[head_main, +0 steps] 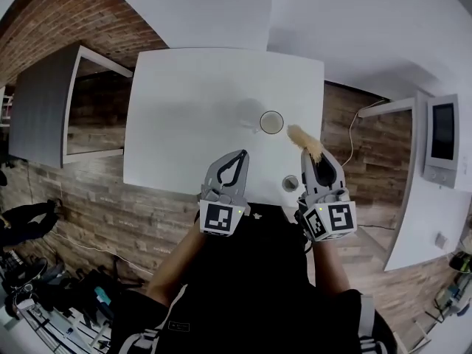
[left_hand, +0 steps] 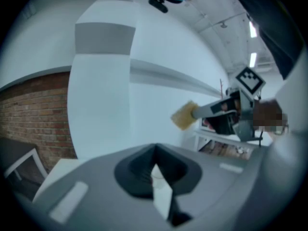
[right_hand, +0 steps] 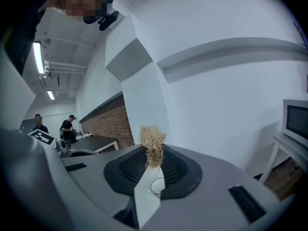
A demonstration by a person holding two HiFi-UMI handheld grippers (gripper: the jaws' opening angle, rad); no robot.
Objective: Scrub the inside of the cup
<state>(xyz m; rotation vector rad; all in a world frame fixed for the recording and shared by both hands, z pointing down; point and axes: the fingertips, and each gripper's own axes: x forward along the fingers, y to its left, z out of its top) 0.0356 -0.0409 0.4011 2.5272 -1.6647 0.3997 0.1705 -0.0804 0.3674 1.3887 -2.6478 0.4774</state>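
Overhead, as I read it from the head view, a white desk [head_main: 184, 109] carries the cup [head_main: 271, 122], which stands upright with its mouth open in the desk's right half. Both pairs of tongs hang over the near edge, pointing away from the person and towards the cup.

My left tongs [head_main: 237, 157] have their jaws together with nothing between them. In the left gripper view these tongs [left_hand: 154, 153] show the two pads meeting along one seam, with no object in the grip. The cup lies ahead of them and to their right, well apart.

My right tongs [head_main: 319, 162] are clamped on a straw-coloured, fibrous scrubber [head_main: 304, 140]. In the right gripper view the tongs [right_hand: 153, 154] pinch the lower part of the scrubber [right_hand: 152, 138], and its frayed tuft stands above the tips. Seen from the head view, the scrubber reaches forward and leftward from the tips, and its free end lies just beside the cup's right rim (I cannot tell whether it touches; a thin gap seems to show). The cup lies ahead and to the left of the right tongs, nearer to them than to the left pair.

A small round object [head_main: 290, 184] sits on the desk by its near edge, between the two pairs and just beside the right one. The left gripper view also shows the right tongs [left_hand: 198, 112] side-on, with the scrubber [left_hand: 184, 115] projecting against a white wall [left_hand: 101, 105].
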